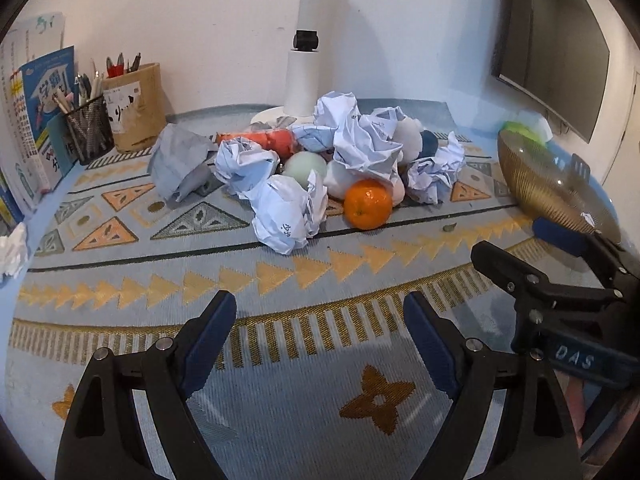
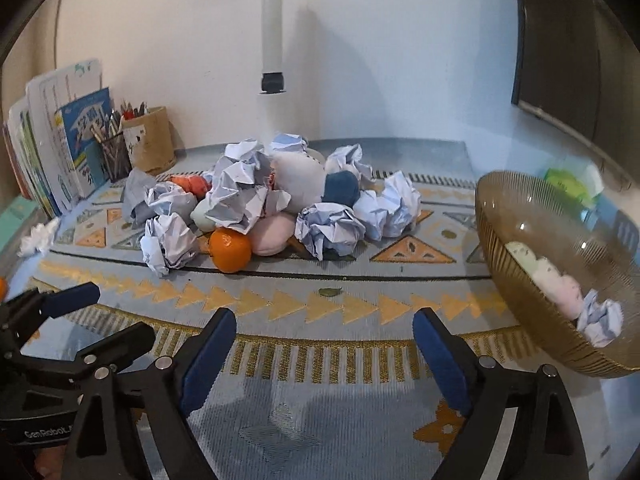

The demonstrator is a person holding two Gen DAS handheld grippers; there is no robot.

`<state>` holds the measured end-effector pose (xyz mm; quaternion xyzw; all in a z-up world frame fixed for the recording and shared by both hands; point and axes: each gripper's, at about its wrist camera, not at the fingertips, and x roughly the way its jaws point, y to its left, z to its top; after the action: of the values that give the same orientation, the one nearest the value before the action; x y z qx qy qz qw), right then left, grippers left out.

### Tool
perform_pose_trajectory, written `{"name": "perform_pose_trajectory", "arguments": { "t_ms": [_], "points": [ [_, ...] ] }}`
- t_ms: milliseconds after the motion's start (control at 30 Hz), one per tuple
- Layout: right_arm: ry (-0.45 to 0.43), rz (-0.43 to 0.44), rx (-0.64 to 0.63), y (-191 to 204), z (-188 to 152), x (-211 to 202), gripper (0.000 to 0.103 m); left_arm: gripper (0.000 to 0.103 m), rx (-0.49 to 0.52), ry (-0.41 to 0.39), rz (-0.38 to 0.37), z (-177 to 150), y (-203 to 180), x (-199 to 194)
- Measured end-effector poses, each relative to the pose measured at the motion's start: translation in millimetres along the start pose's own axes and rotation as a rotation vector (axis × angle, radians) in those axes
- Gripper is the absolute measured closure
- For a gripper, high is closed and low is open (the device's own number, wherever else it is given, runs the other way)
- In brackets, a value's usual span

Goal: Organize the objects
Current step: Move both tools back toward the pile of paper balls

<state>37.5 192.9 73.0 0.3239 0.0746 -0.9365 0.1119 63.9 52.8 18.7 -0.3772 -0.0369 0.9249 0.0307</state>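
Observation:
A heap of crumpled paper balls [image 1: 286,216] [image 2: 332,230] lies mid-table with an orange [image 1: 368,203] [image 2: 231,250] at its front, a pale green egg-shaped thing [image 1: 306,166], a pink one [image 2: 270,232], an orange-red object [image 1: 276,140] and a dark blue ball [image 2: 340,188]. A ribbed amber glass bowl [image 1: 532,184] [image 2: 516,272] stands at the right and holds a crumpled paper [image 2: 600,320] and pale soft items. My left gripper [image 1: 320,332] is open and empty, short of the heap. My right gripper [image 2: 324,344] [image 1: 560,256] is open and empty, left of the bowl.
A patterned blue mat [image 1: 280,280] covers the table. Books [image 1: 40,120], a mesh pen cup [image 1: 90,128] and a tan holder [image 1: 134,108] stand at the back left. A white lamp post [image 1: 304,60] rises behind the heap. A monitor [image 1: 556,40] hangs at the right. A paper wad [image 1: 12,250] lies far left.

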Motion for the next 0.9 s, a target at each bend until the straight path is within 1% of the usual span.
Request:
{"name": "perform_pose_trajectory", "arguments": {
  "t_ms": [133, 233, 300, 633, 900],
  "points": [
    [-0.031, -0.001, 0.002, -1.8, -1.1, -6.0, 0.013, 0.018, -0.013, -0.006, -0.012, -0.5, 3.2, -0.9],
    [-0.047, 0.009, 0.023, -6.5, -1.0, -9.4, 0.01, 0.018, -0.015, -0.001, -0.027, -0.7, 3.8, -0.2],
    [-0.045, 0.013, 0.037, -9.3, -0.4, -8.8, 0.008, 0.018, -0.012, -0.002, -0.027, -1.0, 2.7, -0.2],
    [-0.045, -0.015, 0.015, -4.5, -1.4, -8.3, 0.008, 0.018, -0.011, -0.004, -0.041, -1.5, 2.2, 0.4],
    [-0.04, -0.014, 0.016, -5.0, -1.8, -6.6, 0.008, 0.018, -0.01, -0.003, -0.04, -1.5, 2.1, 0.4]
  ]
}}
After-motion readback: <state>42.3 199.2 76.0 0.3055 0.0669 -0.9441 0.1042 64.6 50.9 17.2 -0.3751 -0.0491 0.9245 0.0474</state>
